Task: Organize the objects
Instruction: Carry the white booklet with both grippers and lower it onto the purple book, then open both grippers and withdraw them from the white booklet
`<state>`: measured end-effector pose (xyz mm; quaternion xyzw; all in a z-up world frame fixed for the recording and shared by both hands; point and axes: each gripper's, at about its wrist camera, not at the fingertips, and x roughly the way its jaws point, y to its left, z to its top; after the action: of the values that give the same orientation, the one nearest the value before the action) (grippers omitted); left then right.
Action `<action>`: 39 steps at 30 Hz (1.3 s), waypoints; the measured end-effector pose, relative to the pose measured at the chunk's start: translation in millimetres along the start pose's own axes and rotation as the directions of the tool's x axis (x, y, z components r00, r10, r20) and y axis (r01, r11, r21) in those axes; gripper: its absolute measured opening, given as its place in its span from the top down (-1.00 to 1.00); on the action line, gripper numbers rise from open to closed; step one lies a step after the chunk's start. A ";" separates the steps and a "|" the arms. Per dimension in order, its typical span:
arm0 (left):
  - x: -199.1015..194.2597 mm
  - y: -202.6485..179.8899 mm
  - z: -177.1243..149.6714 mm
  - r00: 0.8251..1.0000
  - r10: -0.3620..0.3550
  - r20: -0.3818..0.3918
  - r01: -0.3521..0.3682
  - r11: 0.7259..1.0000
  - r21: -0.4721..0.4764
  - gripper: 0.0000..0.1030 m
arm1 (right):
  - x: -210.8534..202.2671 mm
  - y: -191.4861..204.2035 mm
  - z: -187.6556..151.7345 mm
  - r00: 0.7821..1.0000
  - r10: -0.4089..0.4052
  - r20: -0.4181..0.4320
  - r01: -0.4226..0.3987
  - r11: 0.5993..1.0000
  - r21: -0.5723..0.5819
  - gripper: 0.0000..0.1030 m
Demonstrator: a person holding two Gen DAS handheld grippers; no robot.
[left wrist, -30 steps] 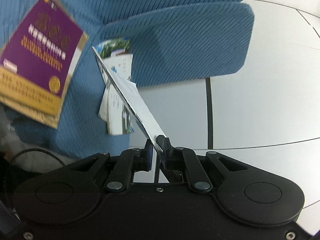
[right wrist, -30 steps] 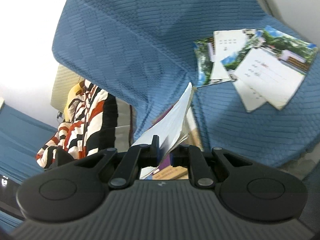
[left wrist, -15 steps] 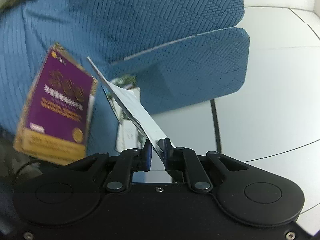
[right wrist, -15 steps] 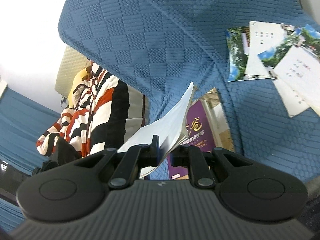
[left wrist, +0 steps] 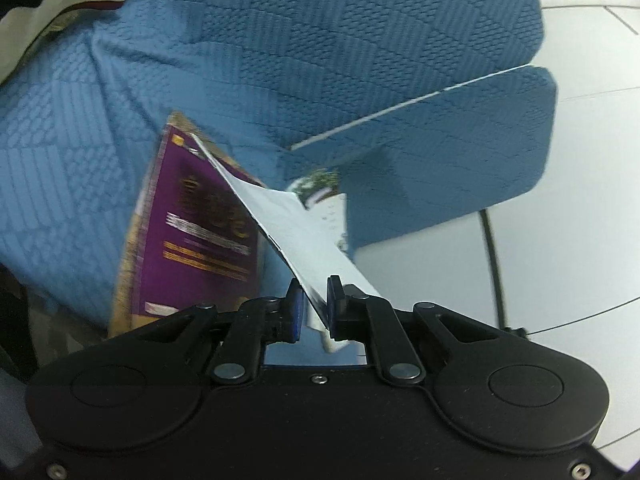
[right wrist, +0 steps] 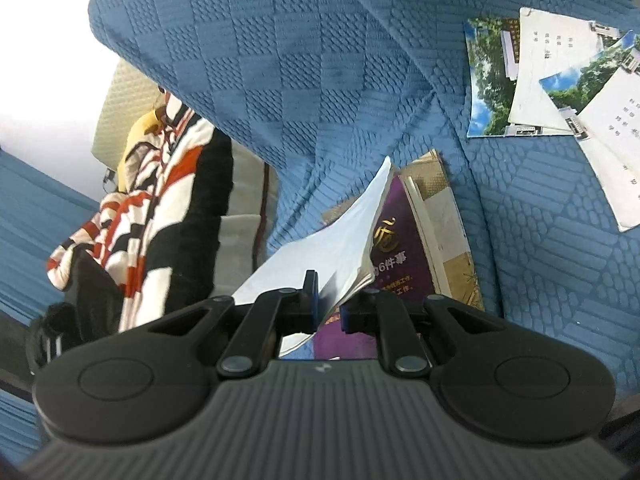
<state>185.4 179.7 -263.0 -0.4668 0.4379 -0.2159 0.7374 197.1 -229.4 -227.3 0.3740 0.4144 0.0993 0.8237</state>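
Brightness: both views are evenly and brightly lit; no hard shadows are seen.
Light source: strong white light is seen at the upper left of the right wrist view, where the background is overexposed.
Glare: a pale sheen is given by the white floor (left wrist: 560,208) in the left wrist view.
Shadow: a soft shadow is cast under the blue sofa (left wrist: 320,40) cushion.
Blur: the purple book (left wrist: 200,224) is smeared by motion; its letters cannot be read there.
Distortion: straight lines are bent at the edges, and the corners are darkened.
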 end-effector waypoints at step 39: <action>31.1 5.9 -31.0 0.936 0.351 -0.031 -0.340 0.922 0.186 -0.47 | 35.2 -10.1 -50.2 0.974 -0.215 -0.073 0.200 0.964 -0.175 -0.38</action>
<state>174.9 144.3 -287.6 -0.3076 0.5158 -0.1355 0.7880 180.0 -193.0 -274.7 0.2533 0.4789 0.0639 0.8381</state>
